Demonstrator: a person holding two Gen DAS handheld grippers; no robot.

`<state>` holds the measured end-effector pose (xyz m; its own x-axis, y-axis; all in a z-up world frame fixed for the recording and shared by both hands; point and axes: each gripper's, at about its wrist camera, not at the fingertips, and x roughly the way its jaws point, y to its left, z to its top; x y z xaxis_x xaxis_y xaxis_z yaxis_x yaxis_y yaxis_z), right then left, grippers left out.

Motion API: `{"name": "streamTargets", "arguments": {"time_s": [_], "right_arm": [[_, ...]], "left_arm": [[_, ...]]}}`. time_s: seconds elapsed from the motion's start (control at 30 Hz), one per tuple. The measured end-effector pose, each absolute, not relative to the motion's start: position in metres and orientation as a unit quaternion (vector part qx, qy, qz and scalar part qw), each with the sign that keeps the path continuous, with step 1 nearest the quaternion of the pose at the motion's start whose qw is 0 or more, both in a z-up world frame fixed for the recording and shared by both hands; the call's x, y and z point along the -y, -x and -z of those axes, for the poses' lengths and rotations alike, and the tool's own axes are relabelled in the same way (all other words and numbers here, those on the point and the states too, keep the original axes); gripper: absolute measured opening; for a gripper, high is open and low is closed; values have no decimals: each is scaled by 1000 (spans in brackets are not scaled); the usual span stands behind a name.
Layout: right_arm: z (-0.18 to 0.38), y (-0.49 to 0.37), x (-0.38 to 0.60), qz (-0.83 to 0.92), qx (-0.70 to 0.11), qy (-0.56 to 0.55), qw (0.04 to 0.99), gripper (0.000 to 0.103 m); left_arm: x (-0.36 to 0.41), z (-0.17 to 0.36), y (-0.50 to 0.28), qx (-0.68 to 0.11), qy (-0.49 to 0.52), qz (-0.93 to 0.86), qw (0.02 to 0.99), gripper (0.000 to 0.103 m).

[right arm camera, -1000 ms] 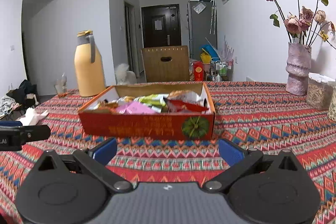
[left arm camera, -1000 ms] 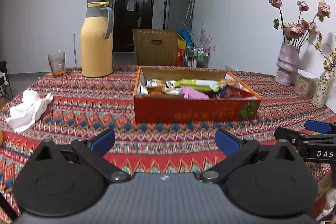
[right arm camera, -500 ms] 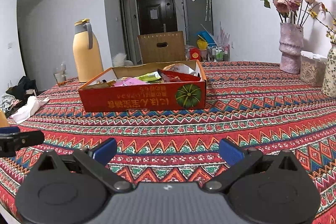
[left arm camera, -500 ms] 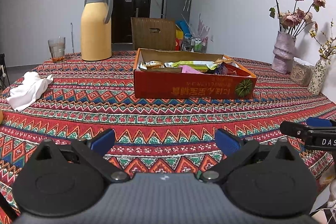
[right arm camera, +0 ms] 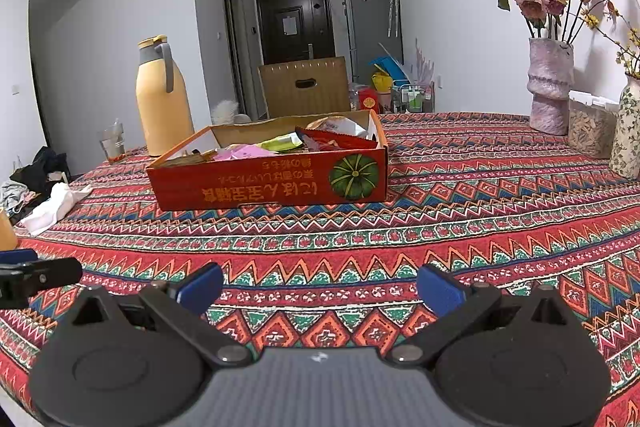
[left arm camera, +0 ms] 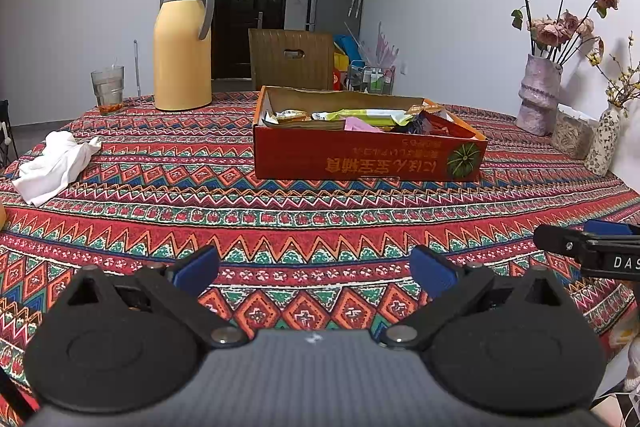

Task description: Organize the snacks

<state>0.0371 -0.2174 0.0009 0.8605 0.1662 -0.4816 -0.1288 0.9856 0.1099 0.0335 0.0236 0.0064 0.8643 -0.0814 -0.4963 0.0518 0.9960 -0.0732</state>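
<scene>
Blue-padded fingers (left arm camera: 196, 269) of left gripper (left arm camera: 314, 267) spread wide, nothing held; right gripper (right arm camera: 320, 281) same, wide apart and empty. Both low over the zigzag-patterned red tablecloth (left arm camera: 280, 219). Red cardboard snack box (right arm camera: 272, 183) sits well ahead, mixed snack packets (left arm camera: 360, 117) piled inside

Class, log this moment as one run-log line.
left hand-held gripper: open, empty | right hand-held gripper: open, empty | snacks: in red box

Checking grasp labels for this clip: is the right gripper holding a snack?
No, the right gripper is open and empty over the tablecloth; the snacks lie in the red box.
</scene>
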Motion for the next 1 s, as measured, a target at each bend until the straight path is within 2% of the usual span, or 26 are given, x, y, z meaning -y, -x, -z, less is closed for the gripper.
{"name": "streamTargets", "arguments": {"time_s": [1.0], "right_arm": [[5,-37,216,-77,-256,-38,963,103]], "left_arm": [[-22,-3,-34,-262,28,36,964,103]]}}
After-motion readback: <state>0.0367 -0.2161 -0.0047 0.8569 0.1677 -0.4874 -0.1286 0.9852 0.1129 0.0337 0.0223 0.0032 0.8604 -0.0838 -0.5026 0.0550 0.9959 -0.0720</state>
